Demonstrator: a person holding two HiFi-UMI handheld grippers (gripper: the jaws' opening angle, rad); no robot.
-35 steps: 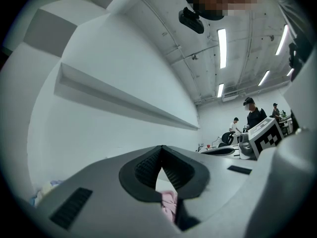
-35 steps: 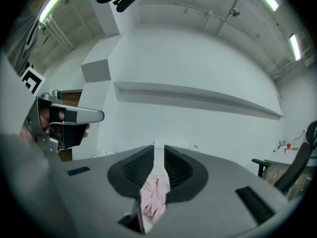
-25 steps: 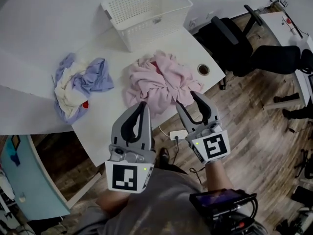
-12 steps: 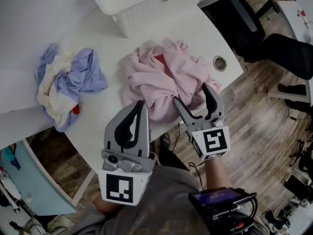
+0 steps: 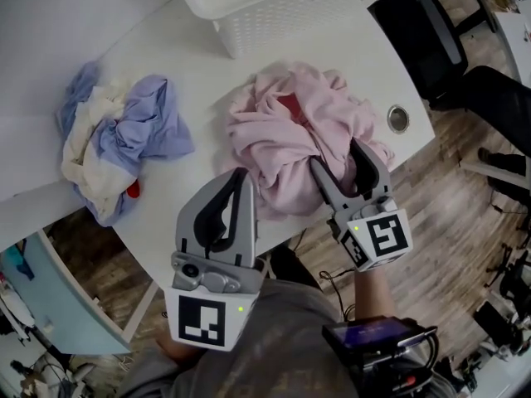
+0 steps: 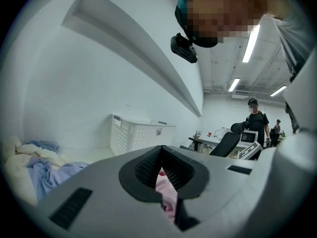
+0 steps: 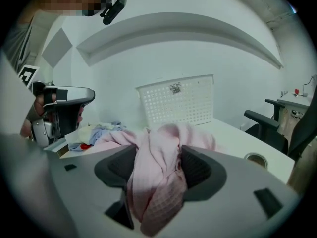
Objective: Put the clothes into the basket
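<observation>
- Right claw [image 5: 338, 157]: jaws about half open and just been closing. A fold of the crumpled pink waffle-knit garment [image 5: 282, 135] is bunched between the pads and pressed from both sides, so it reads as a grip on the heap's near-right edge.
- Left claw [image 5: 239, 177]: jaws fully together, nothing held. Its tips sit just beside the pink garment's near-left edge.
- The pink garment lies on the white bench [image 5: 187, 69], right part, close to the near edge. It is a rounded heap with no clear long axis.
- Key relation: the white perforated plastic basket [image 5: 282, 15] stands at the far side, beyond the heap and slightly left of the right claw. The heap is between claw and basket.
- Judgement: the next move is lift, then carry away over the bench to the basket. The right claw is the one already on the cloth.
- The blue and cream bundle of clothes [image 5: 124, 135] lies to the left, well apart. The left claw is nearer to it.
</observation>
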